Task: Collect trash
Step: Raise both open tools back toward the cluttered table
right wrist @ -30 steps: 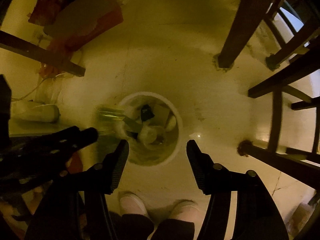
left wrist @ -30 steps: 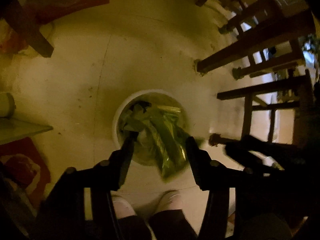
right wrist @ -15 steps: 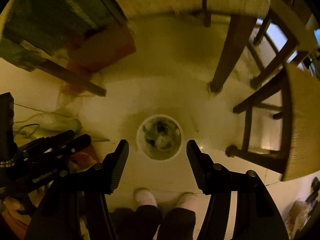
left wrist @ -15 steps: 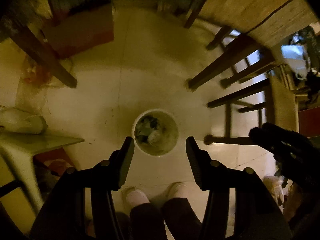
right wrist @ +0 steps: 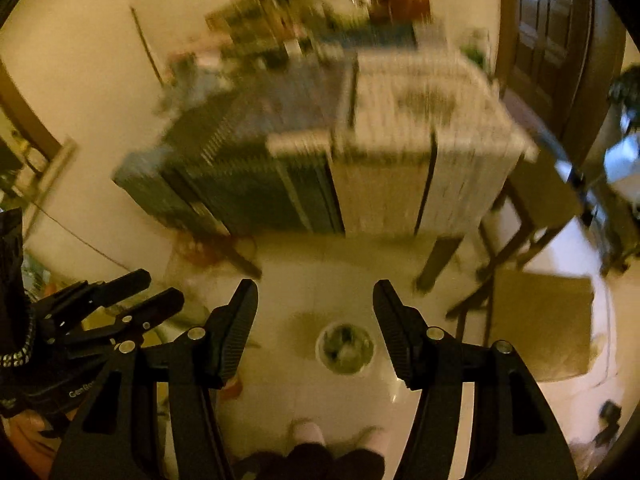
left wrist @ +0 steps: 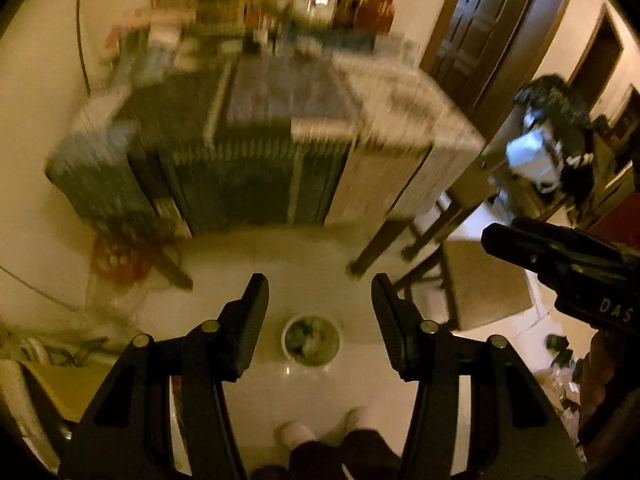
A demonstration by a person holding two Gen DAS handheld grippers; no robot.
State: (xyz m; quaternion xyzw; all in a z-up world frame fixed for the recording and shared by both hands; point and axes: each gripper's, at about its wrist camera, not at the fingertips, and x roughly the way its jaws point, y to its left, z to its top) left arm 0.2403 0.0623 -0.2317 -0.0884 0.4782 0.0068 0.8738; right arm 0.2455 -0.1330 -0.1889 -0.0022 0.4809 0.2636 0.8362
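A round white trash bin (left wrist: 312, 341) stands on the pale floor far below, with crumpled trash inside; it also shows in the right wrist view (right wrist: 345, 347). My left gripper (left wrist: 318, 312) is open and empty, held high above the bin. My right gripper (right wrist: 314, 318) is open and empty, also high above it. The right gripper shows at the right edge of the left wrist view (left wrist: 560, 260); the left gripper shows at the left of the right wrist view (right wrist: 100, 312).
A table (left wrist: 260, 128) with a striped cloth and blurred clutter on top fills the upper middle. Wooden chairs (left wrist: 484, 284) stand to the right of the bin, a dark door (left wrist: 480, 28) behind. The person's feet (left wrist: 296, 436) are below.
Both grippers have risen far above the bin and tilted up, so the table top has come into view. The green wrapper seen at the left gripper a second ago is gone from it.
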